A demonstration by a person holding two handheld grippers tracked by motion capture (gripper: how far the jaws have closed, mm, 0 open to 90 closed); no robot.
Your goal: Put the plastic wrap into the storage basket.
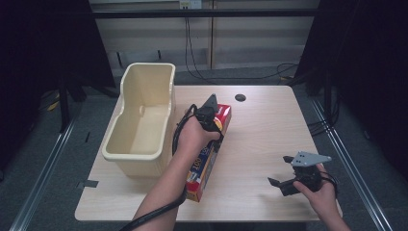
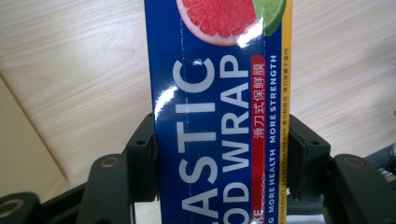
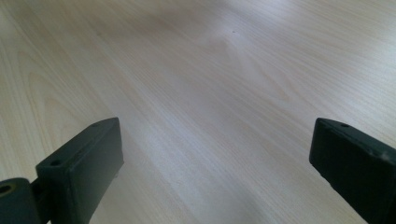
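A long blue, red and yellow plastic wrap box (image 1: 208, 159) lies on the wooden table (image 1: 260, 130), just right of the cream tub. My left gripper (image 1: 210, 126) is down over its far half. In the left gripper view both black jaws press the sides of the box (image 2: 219, 116), so the gripper (image 2: 219, 158) is shut on it. My right gripper (image 1: 281, 182) hovers near the table's front right corner, jaws wide apart. In the right gripper view it (image 3: 215, 163) has bare tabletop between its fingers.
A deep cream plastic tub (image 1: 144, 115) stands empty on the table's left side, overhanging the left edge. A small dark round hole (image 1: 240, 97) sits near the far edge. Cables run along the floor behind the table.
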